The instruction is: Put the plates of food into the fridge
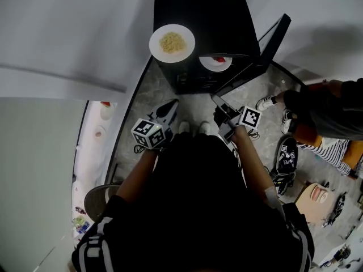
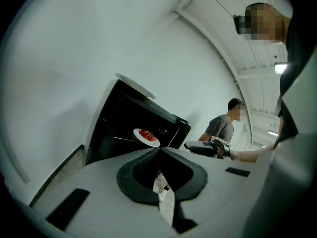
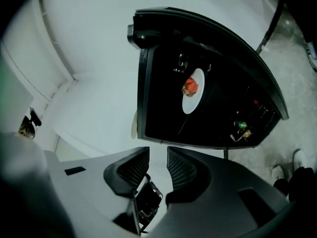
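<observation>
The wearer's black top [image 1: 198, 208] filled the foreground of the head view, with both arms reaching out toward the fridge [image 1: 218, 16]. This was a low black box against the white wall, with its door [image 1: 266, 41] swung open to the right. The left gripper [image 1: 168, 111] hovered just in front of the fridge, its jaws closed tip to tip on nothing. The right gripper [image 1: 222, 107], also short of the fridge and nearer the open door, had its jaws apart and empty (only pale wall showed through the gap). A plate of noodles [image 1: 172, 42] sat on top of the fridge at its front left corner. A plate with red food [image 1: 215, 63] rested on a shelf inside the fridge. Another person [image 1: 323, 112] stood beside the fridge, beyond the door
</observation>
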